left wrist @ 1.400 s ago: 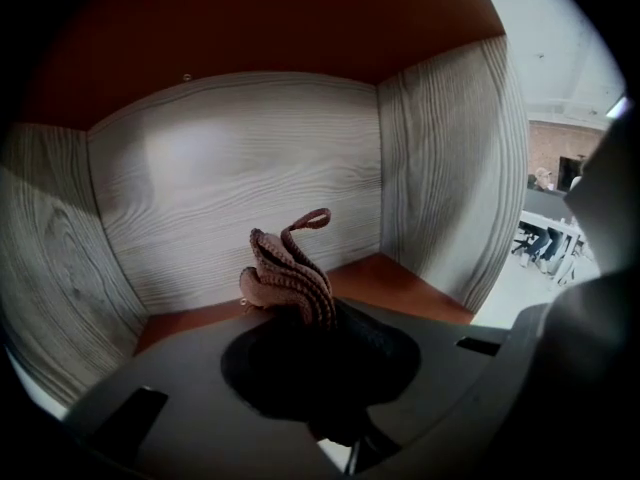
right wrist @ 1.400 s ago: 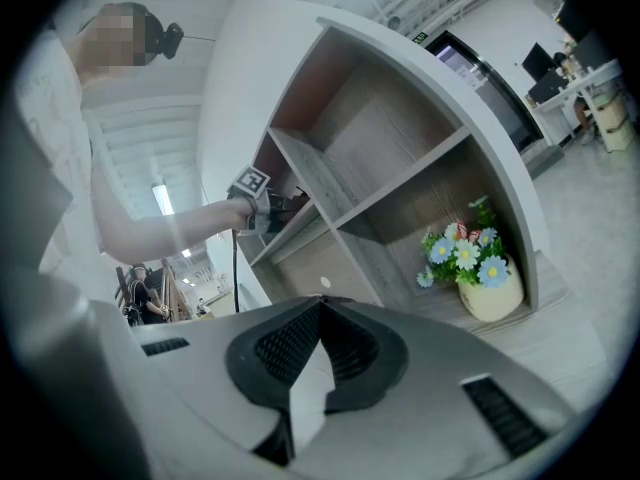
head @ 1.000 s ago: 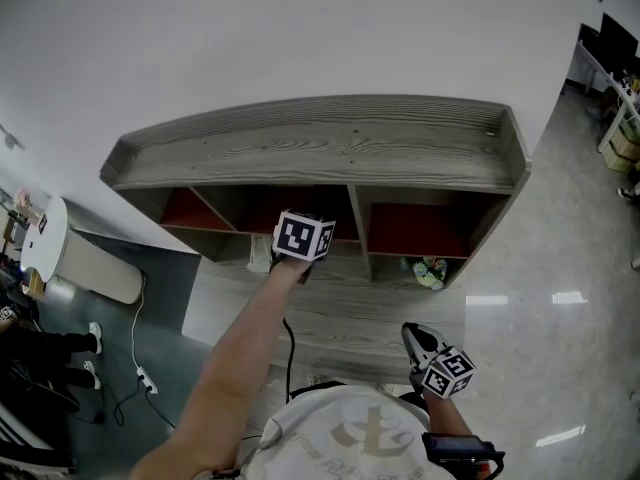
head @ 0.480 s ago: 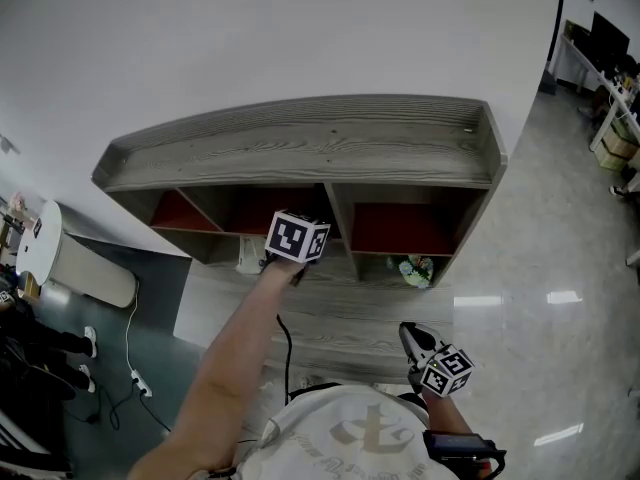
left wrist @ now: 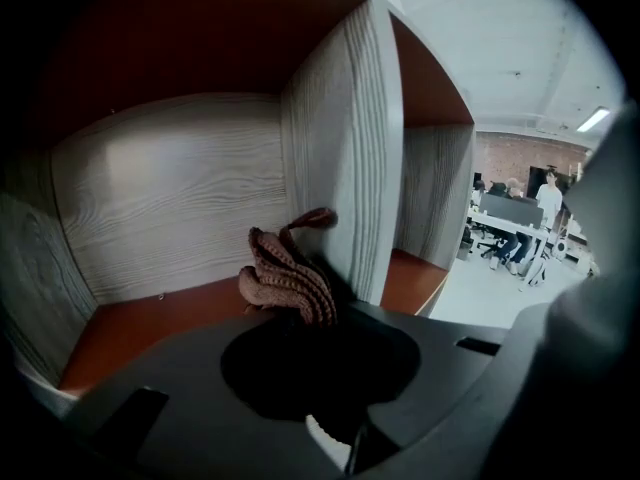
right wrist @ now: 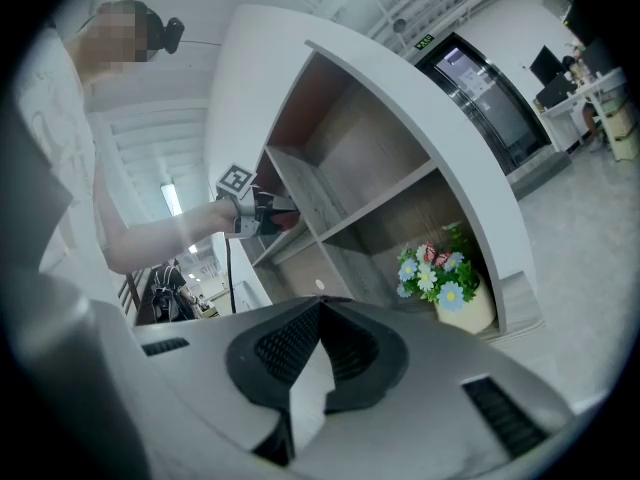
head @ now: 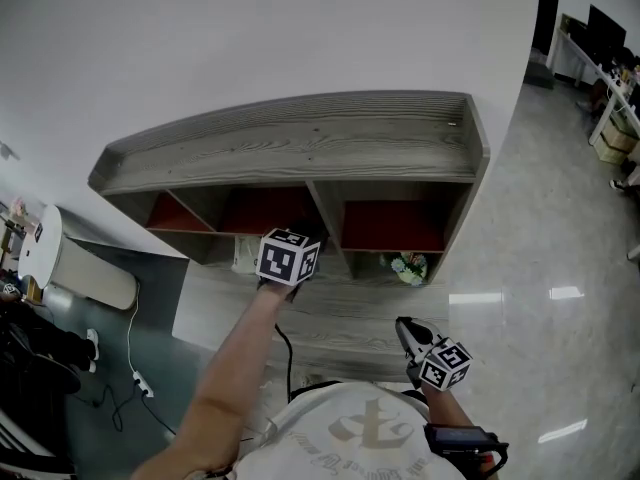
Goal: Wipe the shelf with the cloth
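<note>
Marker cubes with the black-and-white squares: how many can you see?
2. One cube rides the left gripper at the shelf; the other rides the right gripper, low beside the person's body. None appears hidden.

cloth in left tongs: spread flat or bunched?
Bunched. The brown ribbed cloth sticks up in crumpled folds from the left tongs, which are shut on it, beside the grey wooden shelf divider.

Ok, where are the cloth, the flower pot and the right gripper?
cloth (left wrist: pixel 290 280): left gripper view, middle of its folds.
flower pot (right wrist: pixel 468 313): right gripper view, its cream wall.
right gripper (head: pixel 405 328): head view, between its fingertips.
</note>
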